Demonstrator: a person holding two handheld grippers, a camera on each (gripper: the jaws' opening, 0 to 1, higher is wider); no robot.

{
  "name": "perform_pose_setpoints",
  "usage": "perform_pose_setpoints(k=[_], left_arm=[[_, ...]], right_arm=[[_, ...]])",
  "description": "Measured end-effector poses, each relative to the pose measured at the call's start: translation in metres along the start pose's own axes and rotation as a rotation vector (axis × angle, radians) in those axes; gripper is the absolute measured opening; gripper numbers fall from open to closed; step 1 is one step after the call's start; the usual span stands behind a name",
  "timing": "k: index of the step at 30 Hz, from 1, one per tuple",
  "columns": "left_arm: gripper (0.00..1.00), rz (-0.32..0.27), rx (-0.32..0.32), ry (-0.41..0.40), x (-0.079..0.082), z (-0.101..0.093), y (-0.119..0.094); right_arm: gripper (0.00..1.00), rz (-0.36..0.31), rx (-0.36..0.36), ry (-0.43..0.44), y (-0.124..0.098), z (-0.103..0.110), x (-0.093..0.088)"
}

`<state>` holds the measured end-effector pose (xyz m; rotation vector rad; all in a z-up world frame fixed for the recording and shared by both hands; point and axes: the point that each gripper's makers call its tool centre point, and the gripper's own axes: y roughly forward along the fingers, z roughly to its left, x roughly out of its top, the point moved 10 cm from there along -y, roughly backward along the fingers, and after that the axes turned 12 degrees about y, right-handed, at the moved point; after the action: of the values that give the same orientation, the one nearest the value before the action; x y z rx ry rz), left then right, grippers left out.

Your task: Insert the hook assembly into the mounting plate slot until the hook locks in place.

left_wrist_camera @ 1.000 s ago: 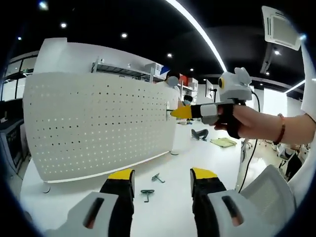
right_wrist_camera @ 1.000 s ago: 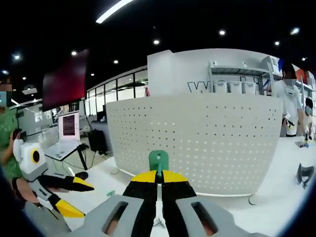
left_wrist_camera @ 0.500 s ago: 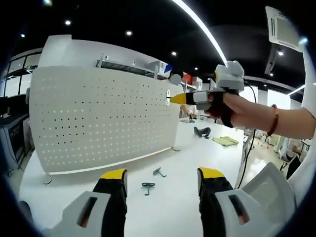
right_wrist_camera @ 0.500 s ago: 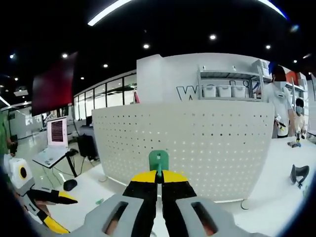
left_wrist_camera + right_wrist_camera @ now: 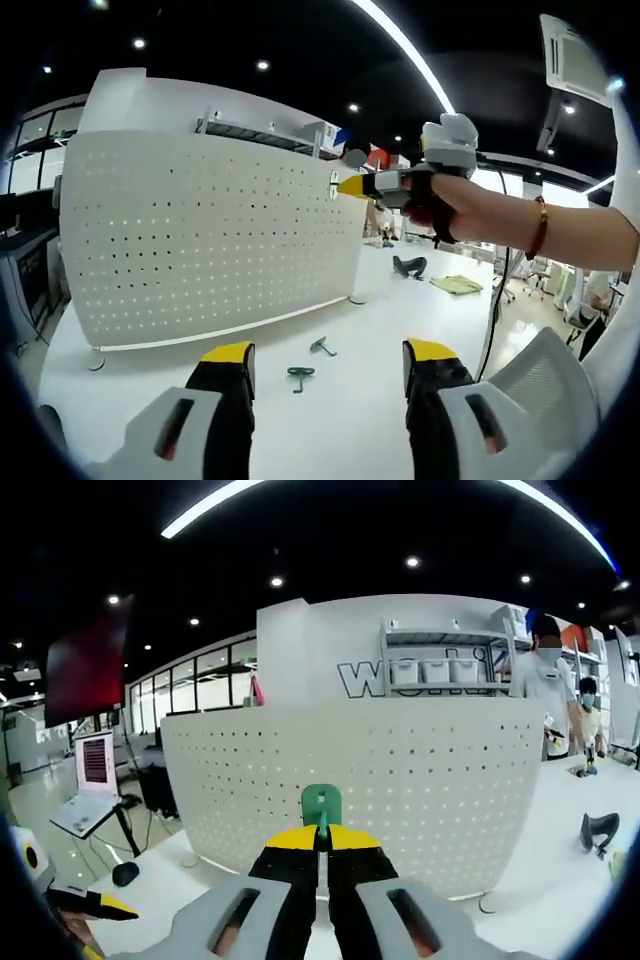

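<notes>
A white perforated mounting plate (image 5: 200, 240) stands upright on the white table (image 5: 340, 420). My right gripper (image 5: 350, 185), held by a hand, is up at the plate's top right corner. Its jaws are shut on a green hook (image 5: 321, 805), which stands just in front of the plate (image 5: 400, 770) in the right gripper view (image 5: 321, 832). My left gripper (image 5: 328, 355) hangs low over the table with its jaws wide apart and nothing between them. Its yellow tip (image 5: 90, 905) peeks in at the lower left of the right gripper view.
Two loose hooks (image 5: 299, 377) (image 5: 321, 346) lie on the table before the plate. A black object (image 5: 405, 268) and a yellow-green cloth (image 5: 455, 287) lie farther right. A grey chair back (image 5: 530, 390) stands at the lower right. A person (image 5: 550, 670) stands behind the plate by a shelf.
The right gripper has risen with the hook, from beside the plate's right edge to its top right corner. The left gripper has barely moved.
</notes>
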<state>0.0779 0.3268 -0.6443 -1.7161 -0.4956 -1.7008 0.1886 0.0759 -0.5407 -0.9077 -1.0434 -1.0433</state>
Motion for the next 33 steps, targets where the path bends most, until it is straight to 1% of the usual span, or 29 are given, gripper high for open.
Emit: perform_pose_setpoints(k=[4, 6, 19, 26, 33], left_arm=[[0.62, -0.002, 0.000, -0.003, 0.001, 0.000, 0.000], [0.62, -0.010, -0.007, -0.019, 0.001, -0.001, 0.000], [0.63, -0.002, -0.013, -0.013, 0.000, -0.003, 0.000], [0.62, 0.007, -0.009, -0.021, -0.001, -0.002, 0.000], [0.62, 0.011, -0.010, -0.028, -0.003, 0.000, -0.001]], right_arm=[[0.00, -0.005, -0.015, 0.010, 0.004, -0.004, 0.003], [0.00, -0.010, -0.020, 0.009, 0.006, -0.006, 0.005], [0.00, -0.034, -0.037, 0.005, 0.025, -0.008, 0.019], [0.00, -0.033, -0.041, 0.005, 0.033, -0.009, 0.021], [0.00, -0.038, -0.062, 0.023, 0.043, -0.012, 0.025]])
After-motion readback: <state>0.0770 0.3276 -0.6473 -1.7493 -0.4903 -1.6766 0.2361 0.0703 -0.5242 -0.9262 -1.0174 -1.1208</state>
